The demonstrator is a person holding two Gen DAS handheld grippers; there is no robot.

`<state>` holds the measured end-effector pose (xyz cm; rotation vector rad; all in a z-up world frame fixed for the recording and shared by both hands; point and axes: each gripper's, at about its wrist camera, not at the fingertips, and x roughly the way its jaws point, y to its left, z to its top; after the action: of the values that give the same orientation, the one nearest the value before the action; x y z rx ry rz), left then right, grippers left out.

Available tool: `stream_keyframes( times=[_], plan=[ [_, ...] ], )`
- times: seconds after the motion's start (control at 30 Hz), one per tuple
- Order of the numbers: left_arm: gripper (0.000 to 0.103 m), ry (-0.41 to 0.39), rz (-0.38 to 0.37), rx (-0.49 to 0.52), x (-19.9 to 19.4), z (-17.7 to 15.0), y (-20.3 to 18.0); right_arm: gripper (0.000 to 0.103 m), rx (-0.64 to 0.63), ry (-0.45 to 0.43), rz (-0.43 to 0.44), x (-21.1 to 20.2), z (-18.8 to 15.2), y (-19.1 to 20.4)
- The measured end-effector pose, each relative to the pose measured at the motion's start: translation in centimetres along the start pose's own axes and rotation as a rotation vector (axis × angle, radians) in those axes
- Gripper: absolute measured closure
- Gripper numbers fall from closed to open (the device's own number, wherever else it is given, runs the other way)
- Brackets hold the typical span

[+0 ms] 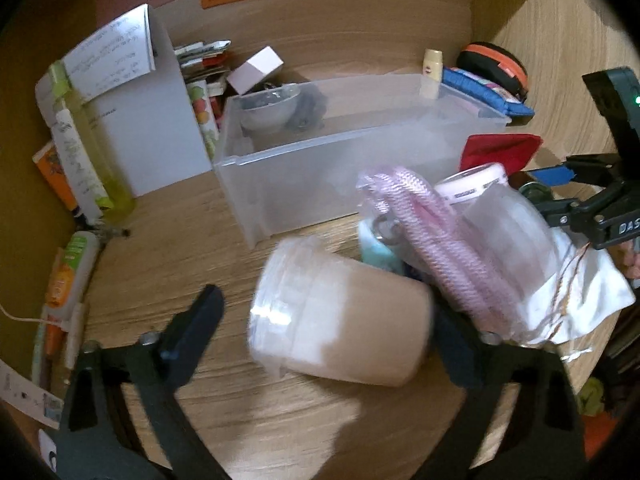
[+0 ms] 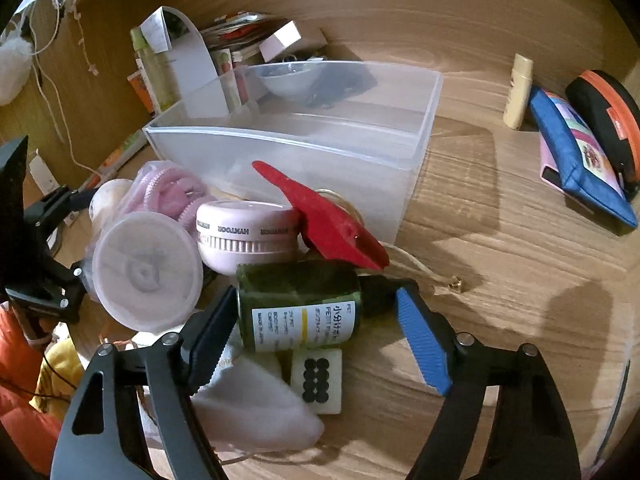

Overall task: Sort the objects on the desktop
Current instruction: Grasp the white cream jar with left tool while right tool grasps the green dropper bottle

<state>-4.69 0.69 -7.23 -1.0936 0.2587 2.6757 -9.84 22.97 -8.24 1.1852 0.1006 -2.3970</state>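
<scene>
My right gripper [image 2: 316,340] stands apart around the green bottle [image 2: 298,308], just in front of the clear bin [image 2: 280,148]. My left gripper [image 1: 324,332], also apart, frames the beige jar [image 1: 340,320]. If I close too fast, I think the bottle rolls and disturbs the pile.

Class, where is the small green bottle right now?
In the right wrist view, the green bottle lies on its side between the open right gripper fingers, just below the red clip.
</scene>
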Motion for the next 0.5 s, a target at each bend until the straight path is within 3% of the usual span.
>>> stream_keyframes(
  times=[0.03,0.5],
  plan=[
    [0.033,0.003,-0.016,-0.008,0.1,0.1,0.0,0.029,-0.006,-0.001,-0.002,-0.1,0.0,0.1],
    [0.036,-0.040,0.072,-0.169,-1.1,0.1,2.5,0.030,0.037,-0.087,-0.047,-2.9,-0.2,-1.0]
  ],
)
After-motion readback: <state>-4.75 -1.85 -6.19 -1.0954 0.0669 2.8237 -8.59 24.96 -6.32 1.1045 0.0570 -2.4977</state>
